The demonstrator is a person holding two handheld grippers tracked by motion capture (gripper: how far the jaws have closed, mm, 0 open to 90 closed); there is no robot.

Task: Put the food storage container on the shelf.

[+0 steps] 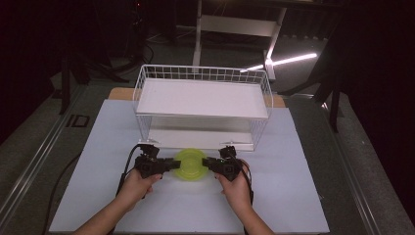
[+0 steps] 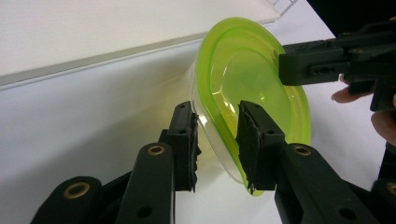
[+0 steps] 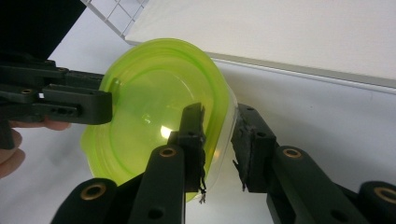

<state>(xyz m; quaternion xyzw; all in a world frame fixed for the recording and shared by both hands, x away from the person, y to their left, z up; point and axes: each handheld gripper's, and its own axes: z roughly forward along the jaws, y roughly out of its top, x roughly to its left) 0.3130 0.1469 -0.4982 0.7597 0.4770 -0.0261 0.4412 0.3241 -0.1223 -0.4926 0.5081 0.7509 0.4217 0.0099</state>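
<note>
Both the left gripper [image 1: 172,164] and right gripper [image 1: 207,163] straddle the green bowl's [image 1: 191,165] rim, jaws not fully closed; wire shelf [image 1: 202,105] just behind

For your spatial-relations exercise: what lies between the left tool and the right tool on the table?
A green bowl lies between the left tool and the right tool in the high view. Each tool's jaws straddle its rim on opposite sides.

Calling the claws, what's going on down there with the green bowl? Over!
Left claw and right claw each straddle the rim of the green bowl, opposite sides. Wire rack stands just behind. Nothing blocking.
</note>
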